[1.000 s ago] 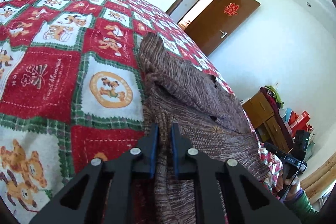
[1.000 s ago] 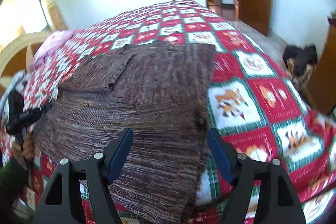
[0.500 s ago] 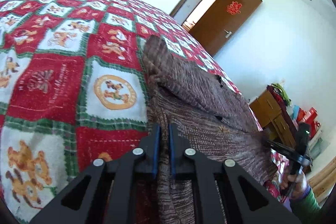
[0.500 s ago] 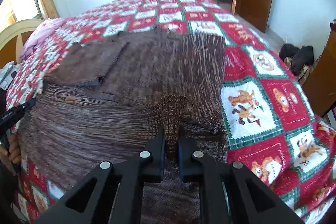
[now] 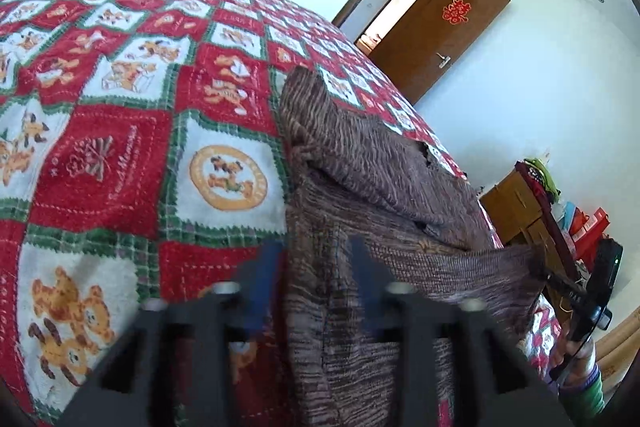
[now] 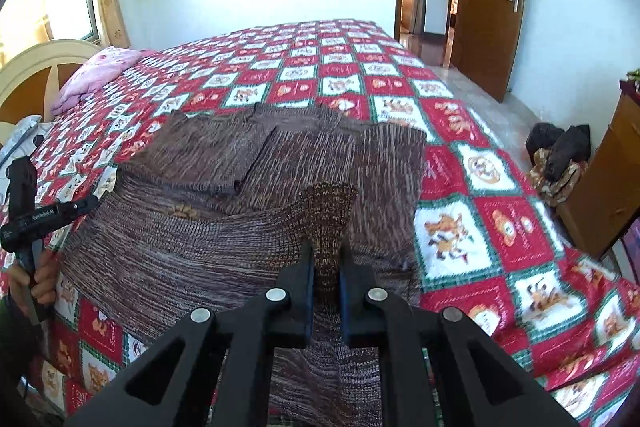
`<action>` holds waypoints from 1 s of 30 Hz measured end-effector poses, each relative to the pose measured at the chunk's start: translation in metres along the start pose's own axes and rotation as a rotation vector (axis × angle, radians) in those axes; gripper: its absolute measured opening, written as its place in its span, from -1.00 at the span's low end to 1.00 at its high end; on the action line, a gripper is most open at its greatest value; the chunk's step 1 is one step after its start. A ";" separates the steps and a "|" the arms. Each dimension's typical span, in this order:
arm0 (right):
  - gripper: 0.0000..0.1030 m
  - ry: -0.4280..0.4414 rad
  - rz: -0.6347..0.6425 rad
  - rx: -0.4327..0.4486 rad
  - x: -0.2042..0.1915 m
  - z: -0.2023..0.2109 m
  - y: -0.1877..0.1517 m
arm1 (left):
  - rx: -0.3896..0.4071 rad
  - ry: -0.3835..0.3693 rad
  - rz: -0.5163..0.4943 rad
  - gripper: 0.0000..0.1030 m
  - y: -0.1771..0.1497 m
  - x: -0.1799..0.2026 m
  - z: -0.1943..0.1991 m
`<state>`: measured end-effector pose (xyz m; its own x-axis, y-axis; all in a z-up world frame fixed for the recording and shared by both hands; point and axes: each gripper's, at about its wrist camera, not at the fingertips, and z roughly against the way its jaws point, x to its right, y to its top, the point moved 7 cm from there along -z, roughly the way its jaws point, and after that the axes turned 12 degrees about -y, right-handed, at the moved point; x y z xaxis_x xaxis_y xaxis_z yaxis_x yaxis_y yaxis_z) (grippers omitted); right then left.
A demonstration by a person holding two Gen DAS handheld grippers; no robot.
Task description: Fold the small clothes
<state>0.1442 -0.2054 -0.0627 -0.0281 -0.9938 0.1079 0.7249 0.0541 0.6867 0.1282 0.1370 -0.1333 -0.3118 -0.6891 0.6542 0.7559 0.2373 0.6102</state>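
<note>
Right tongs [image 6: 325,279] are clenched on a bunched fold at the near hem of the brown knitted sweater [image 6: 256,187], the ribbed edge standing up in a little fan between the blue pads. Left tongs [image 5: 316,287] are blurred and their jaws are opening; the sweater's left edge runs up between them, but as far as I can see the pads no longer press on it.

I see the sweater spread across the near part of the bed, on the red, white and green patchwork blanket [image 6: 480,227], with one sleeve [image 6: 192,159] already laid across the body and the hem trailing over the bed's edge toward me.

I judge the knit to be soft and fairly thick: limp, with no stiffness of its own, heavy enough to sag between two grips, and stretchy, so a pull from one corner will skew it rather than move it whole. It won't slip easily; the rough weave should give the pads good purchase, and may also drag on the fleecy blanket. Nothing fragile, though a loose knit can snag.

I would take it at the ribbed hem or a side seam, where the cloth is doubled and firm, one grip at each corner, lifting both together so the fold lands square.
</note>
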 end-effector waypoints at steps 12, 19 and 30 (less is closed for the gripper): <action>-0.81 0.016 -0.034 -0.050 0.007 -0.015 -0.017 | -0.067 0.143 -0.217 -0.61 -0.008 0.019 -0.024; -0.81 0.014 -0.049 -0.061 0.009 -0.019 -0.024 | -0.017 0.134 -0.304 -0.77 -0.011 0.037 -0.013; -0.81 0.000 -0.044 0.012 0.016 0.007 -0.002 | 0.006 0.065 -0.219 -0.81 0.014 0.059 0.000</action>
<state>0.1375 -0.2205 -0.0571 -0.0594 -0.9952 0.0775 0.7144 0.0118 0.6996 0.1204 0.0993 -0.0860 -0.4301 -0.7671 0.4760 0.6706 0.0816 0.7373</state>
